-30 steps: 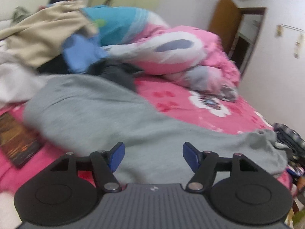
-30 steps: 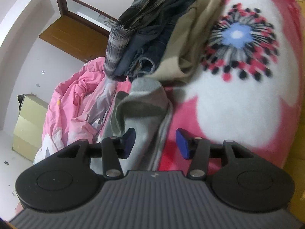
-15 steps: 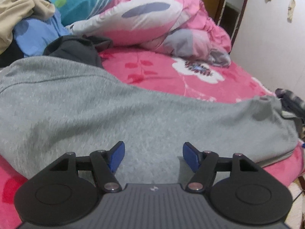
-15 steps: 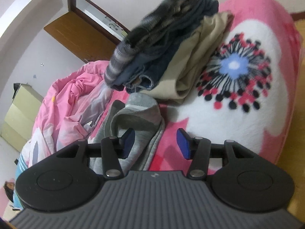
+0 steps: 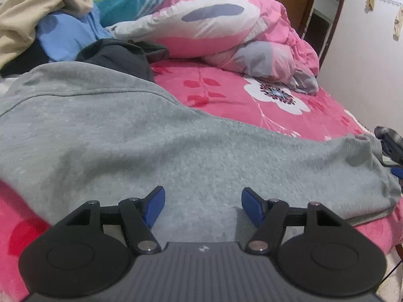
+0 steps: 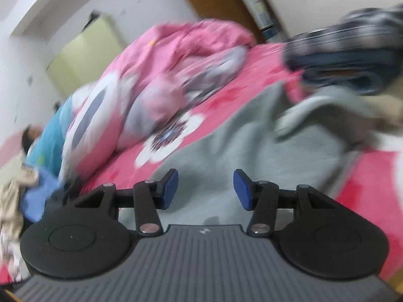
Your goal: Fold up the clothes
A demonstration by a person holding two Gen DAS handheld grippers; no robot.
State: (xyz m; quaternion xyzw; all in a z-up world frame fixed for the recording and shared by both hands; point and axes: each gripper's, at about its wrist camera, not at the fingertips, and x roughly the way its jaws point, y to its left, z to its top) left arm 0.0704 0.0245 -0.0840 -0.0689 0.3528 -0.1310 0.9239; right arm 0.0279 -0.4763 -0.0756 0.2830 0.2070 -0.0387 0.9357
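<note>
Swinging round from the folded stack (image 6: 352,58) at the bed's edge, the right gripper (image 6: 205,187) now faces along the grey garment (image 5: 176,146); that view is blurred. The left gripper (image 5: 202,207) has dropped lower and closer over the same cloth. Jaws of both: apart, holding nothing. Garment: spread lengthwise across the pink bed (image 5: 226,93), one end bunched by the stack. Judgement: both tools are lining up on it for a grasp or fold. Containers: none in view. Unfolded heap (image 5: 37,25) at the far left corner.
</note>
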